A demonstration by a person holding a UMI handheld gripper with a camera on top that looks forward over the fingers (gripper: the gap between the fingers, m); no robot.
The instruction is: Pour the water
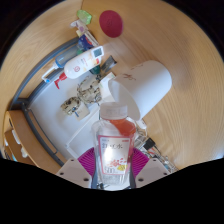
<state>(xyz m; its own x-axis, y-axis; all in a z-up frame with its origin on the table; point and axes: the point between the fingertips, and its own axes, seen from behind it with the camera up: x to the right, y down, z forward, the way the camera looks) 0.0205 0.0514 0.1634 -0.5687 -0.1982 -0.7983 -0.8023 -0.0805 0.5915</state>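
Note:
A clear plastic bottle [113,140] with a white, pink and orange label stands between my fingers, its top reaching toward a white cup [150,85] just ahead on the round wooden table [190,60]. My gripper [114,160] is shut on the bottle, with the pink pads [88,158] pressing its two sides. The bottle's mouth lies close to the cup's near side; I cannot see whether it has a cap, nor any water flowing.
Beyond the cup to the left lie several small bottles and packets [80,65]. A red object [110,22] and a green one [85,17] sit at the table's far side. A patterned item [78,103] lies left of the bottle.

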